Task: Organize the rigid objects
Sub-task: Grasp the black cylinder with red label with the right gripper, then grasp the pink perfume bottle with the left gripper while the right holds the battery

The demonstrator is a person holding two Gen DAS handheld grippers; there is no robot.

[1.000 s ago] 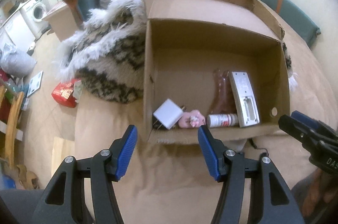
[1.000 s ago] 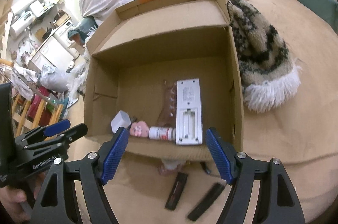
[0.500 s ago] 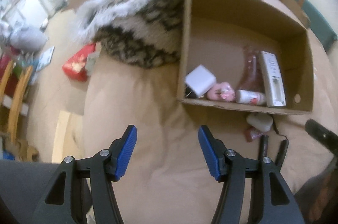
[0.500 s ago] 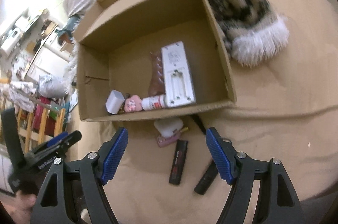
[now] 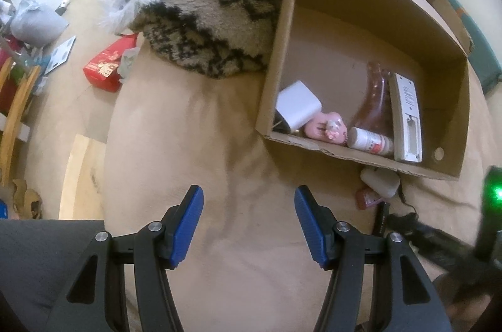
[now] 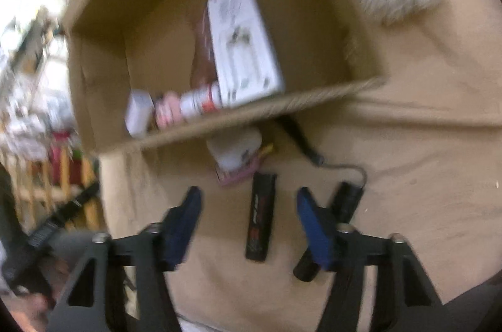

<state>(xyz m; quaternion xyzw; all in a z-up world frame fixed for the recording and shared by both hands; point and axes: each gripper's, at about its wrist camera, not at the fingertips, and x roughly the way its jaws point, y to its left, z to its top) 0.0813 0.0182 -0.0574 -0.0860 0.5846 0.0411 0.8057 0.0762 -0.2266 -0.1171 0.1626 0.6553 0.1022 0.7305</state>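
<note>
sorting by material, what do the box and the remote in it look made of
Box: plain corrugated cardboard, matte brown; its near edge is frayed and its walls creased.
Remote: probably hard plastic, white and smooth, with printed text and a moulded open battery recess.
</note>
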